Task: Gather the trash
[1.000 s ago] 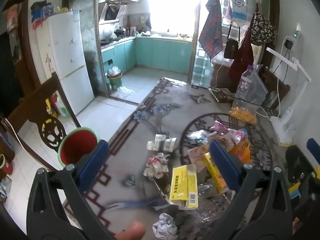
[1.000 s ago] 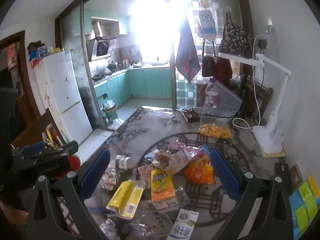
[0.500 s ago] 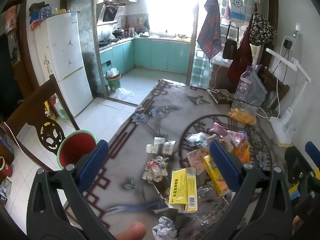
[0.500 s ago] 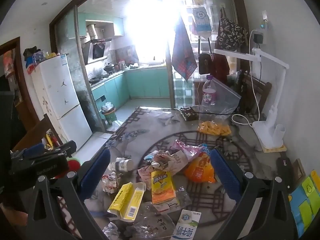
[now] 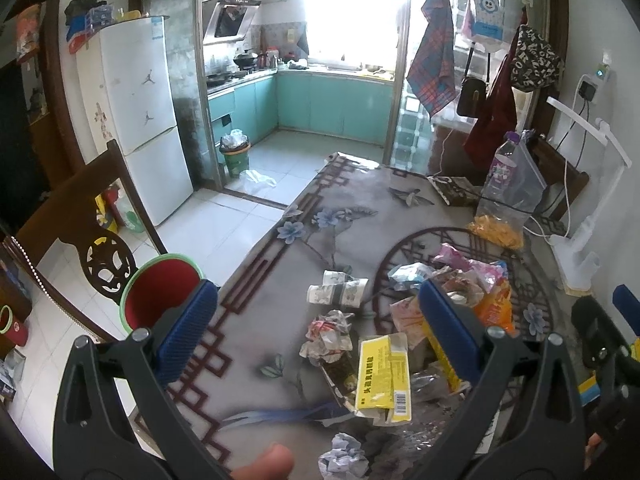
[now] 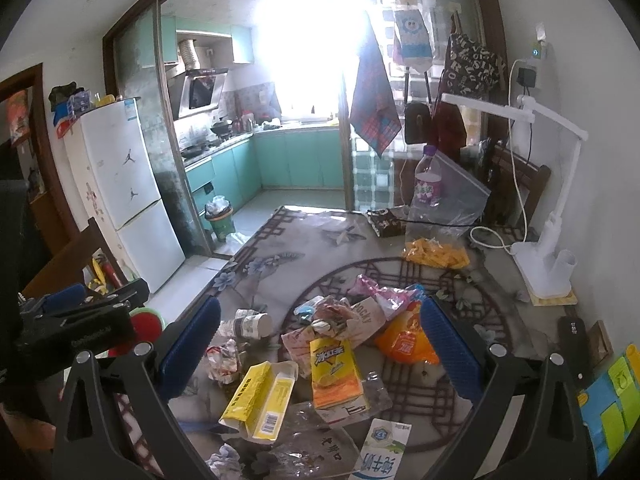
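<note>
A pile of trash lies on the patterned table (image 5: 280, 280): a yellow carton (image 5: 384, 376), crumpled paper (image 5: 330, 334), a squashed paper cup (image 5: 338, 290), an orange snack bag (image 5: 494, 308) and pink wrappers (image 5: 468, 256). My left gripper (image 5: 316, 332) is open and empty, held above the crumpled paper. In the right wrist view I see the yellow carton (image 6: 260, 400), an orange-yellow drink carton (image 6: 334, 372), the orange bag (image 6: 404, 340) and a milk carton (image 6: 380, 452). My right gripper (image 6: 320, 344) is open and empty above the pile.
A red bin with a green rim (image 5: 160, 292) stands on the floor left of the table beside a wooden chair (image 5: 80, 224). A bottle in a clear bag (image 5: 508, 176), yellow snacks (image 5: 496, 232) and a white desk lamp (image 5: 576, 248) stand at the far right.
Both grippers have lifted and pulled back slightly, so the trash pile sits a little lower in both views. Both stay open and empty. Nothing on the table moved.
</note>
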